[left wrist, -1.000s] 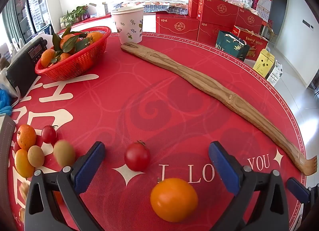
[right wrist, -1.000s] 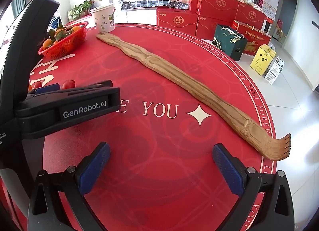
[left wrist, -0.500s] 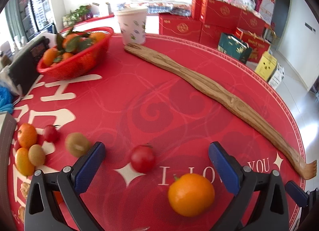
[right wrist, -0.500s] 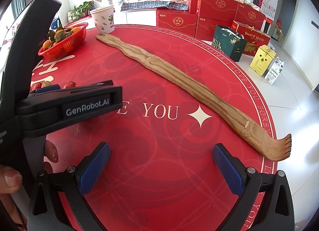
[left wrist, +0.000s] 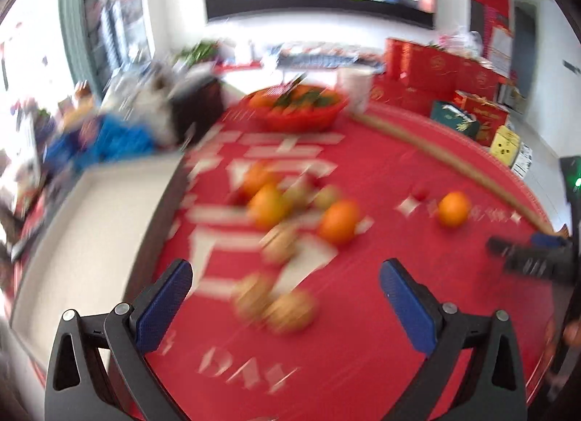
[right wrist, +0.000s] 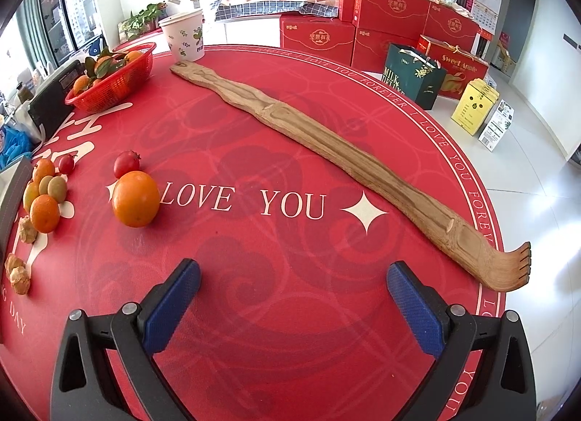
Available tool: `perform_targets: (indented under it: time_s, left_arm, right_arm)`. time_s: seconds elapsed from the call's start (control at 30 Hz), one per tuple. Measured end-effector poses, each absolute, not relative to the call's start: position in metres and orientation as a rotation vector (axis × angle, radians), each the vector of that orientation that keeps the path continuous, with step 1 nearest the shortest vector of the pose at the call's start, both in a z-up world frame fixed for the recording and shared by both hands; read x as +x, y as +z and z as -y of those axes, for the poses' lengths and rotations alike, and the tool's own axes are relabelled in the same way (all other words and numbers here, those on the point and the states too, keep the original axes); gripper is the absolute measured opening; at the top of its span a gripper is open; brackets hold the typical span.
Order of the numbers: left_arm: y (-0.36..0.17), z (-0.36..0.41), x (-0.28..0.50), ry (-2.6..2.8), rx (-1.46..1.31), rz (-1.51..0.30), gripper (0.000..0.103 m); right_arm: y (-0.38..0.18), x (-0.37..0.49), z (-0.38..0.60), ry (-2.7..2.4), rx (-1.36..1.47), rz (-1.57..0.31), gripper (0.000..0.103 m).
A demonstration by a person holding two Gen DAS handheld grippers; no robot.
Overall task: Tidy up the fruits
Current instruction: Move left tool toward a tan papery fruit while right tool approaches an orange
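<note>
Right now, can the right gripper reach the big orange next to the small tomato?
Probably yes. The right gripper is open and empty, and only bare tablecloth lies between it and the big orange, ahead to its left.

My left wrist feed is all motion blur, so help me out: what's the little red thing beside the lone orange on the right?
Observer: A small red tomato with a stem, sitting just behind that orange as the right wrist sees it.
Operator: Are the right jaws holding anything?
Observer: No, the right gripper is open and empty above the red tablecloth.
Operator: And the long brown strip?
Observer: A wooden back scratcher, its claw end near the table's right edge.
</note>
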State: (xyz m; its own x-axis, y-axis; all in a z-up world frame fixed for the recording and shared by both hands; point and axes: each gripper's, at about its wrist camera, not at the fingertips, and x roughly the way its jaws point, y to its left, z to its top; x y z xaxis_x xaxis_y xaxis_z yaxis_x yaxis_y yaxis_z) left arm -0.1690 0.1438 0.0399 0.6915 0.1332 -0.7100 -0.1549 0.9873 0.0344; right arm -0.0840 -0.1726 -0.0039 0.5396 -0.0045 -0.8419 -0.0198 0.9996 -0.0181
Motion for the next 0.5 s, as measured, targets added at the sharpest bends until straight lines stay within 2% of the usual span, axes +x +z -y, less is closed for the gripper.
perform_targets:
  time_s: [0.23,0.3,0.5]
  left_arm:
    - [0.012,-0.163,-0.191,0.251,0.037,-0.865,0.103]
    - [0.003,-0.164,-0.178,0.252,0.034,-0.920,0.103]
    - [0.004,-0.162,-0.132,0.238,0.024,-0.900,0.103]
  right_arm:
    - [-0.003,-0.084,0.169,0.006,-0.025,-1.003,0.103]
    - [-0.003,-0.084,0.167,0.010,-0.028,-1.002,0.103]
    - [-0.003,-0.084,0.165,0.015,-0.030,-1.002,0.103]
